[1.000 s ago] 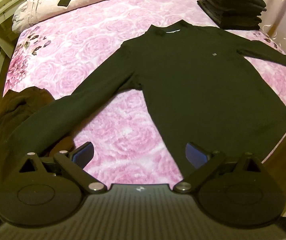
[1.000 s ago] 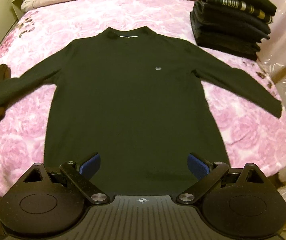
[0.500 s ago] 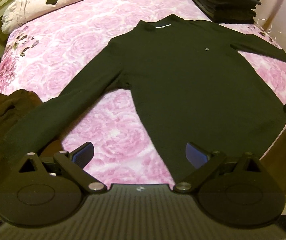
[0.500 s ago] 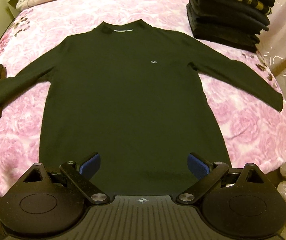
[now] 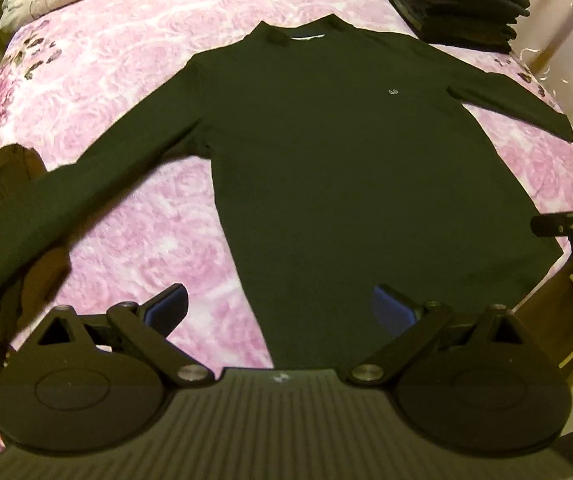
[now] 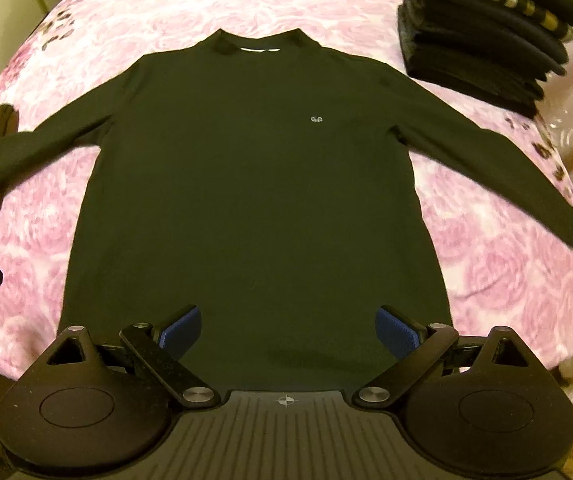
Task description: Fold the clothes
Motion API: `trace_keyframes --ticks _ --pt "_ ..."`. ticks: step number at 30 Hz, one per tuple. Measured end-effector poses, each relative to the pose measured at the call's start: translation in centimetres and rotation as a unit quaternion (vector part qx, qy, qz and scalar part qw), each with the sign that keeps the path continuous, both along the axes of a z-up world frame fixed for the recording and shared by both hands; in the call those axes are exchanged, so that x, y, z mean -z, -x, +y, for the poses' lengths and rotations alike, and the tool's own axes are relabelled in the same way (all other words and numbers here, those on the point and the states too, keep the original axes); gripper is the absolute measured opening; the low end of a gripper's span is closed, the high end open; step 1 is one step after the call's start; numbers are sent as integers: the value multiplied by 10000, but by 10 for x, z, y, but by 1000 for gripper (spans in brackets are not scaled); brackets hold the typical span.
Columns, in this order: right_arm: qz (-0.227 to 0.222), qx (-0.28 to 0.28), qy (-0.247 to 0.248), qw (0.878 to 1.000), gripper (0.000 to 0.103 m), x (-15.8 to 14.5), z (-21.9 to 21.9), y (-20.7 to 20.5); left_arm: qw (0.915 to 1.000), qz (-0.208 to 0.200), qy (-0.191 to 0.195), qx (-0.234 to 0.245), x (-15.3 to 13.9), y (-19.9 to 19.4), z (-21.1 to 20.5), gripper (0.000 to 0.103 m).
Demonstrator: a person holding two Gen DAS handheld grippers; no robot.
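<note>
1. Two tongs hover above the near edge of the bed, both spread wide and empty: the left tongs (image 5: 278, 312) over the sweater's lower left corner, the right tongs (image 6: 286, 332) over the middle of its hem.
2. Just ahead lies the black long-sleeved knit sweater (image 6: 254, 184), flat and face up on the pink rose-patterned bedspread (image 6: 506, 264), collar away, hem toward the tongs, sleeves spread sideways.
3. Its long axis runs straight away from the tongs, so each sleeve is likely nearer its own side's hand.
4. Beyond, a stack of folded dark clothes (image 6: 486, 40) sits at the far right; a brown garment (image 5: 2, 184) lies at the left edge.
</note>
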State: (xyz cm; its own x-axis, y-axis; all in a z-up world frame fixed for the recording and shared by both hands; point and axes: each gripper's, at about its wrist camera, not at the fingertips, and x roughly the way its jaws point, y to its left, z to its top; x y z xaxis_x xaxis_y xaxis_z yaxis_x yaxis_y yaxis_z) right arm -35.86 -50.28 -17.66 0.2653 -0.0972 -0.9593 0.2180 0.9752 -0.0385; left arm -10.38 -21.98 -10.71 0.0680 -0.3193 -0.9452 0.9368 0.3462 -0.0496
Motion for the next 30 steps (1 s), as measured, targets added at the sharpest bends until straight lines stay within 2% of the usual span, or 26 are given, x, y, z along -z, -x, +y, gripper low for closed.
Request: trace_keyframes --ticks 6,10,12,15,18,23,26,28,30 --pt "-59 -199 4 9998 96 7 -16 -12 9996 -16 14 -287 1 3 5 97" --pt "-262 -350 -180 9989 96 4 -10 -23 9986 30 42 -531 -2 -20 27 97" --pt "-466 -685 -228 9963 96 -1 8 -31 9983 14 32 -581 -3 -38 44 97" --pt "-817 -1451 -312 9855 96 -7 53 -46 9972 -379 -121 -627 -3 -71 75 97" --pt "-1161 -2392 -436 9630 96 -10 116 -64 9944 -818 -208 -634 -1 -117 112 97" --pt "-1634 -3740 -326 9123 95 1 236 -94 9902 -1198 -477 -535 14 -199 159 97" --pt "-1702 -4345 -375 8836 61 22 308 -116 9866 -1513 -553 -265 28 -240 184 97" --pt "-1700 -4752 -363 8625 61 41 358 -130 9811 -1823 -646 42 40 -260 200 97" --pt "-1796 -5230 -278 8327 54 61 406 -139 9744 -2098 -747 319 51 -274 212 97"
